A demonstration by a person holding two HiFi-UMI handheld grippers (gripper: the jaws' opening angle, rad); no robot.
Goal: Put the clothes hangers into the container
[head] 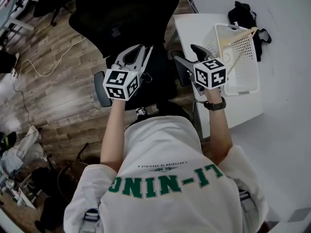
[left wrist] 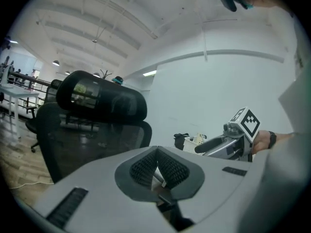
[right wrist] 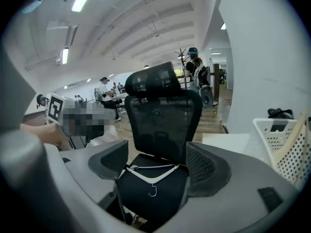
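White, flat on the black chair (right wrist: 160, 115) seat at 12 o'clock: one hanger (right wrist: 150, 171), hook toward 6 o'clock in the right gripper view. Framed there between the jaws of the right gripper (right wrist: 158, 161), spread wide, holding nothing, well clear of it. Left gripper (left wrist: 156, 154) at 9 o'clock of the right one in head view, pads pressed together at the tips, nothing clearly gripped. Basket (head: 243, 89) on the table (head: 192, 28) at 2 o'clock, wooden hangers (head: 240, 35) already inside, leaning askew.

Likely step: reaching for the seat hanger. Keep the jaws wide on the way down. Come in over one arm close to the neck rather than the thin hook, and close only with both pads astride it. Lift clear of the mesh before swinging toward 2 o'clock. Enter the basket from above, dodging the leaning wooden hangers, and release low to avoid tipping anything out.
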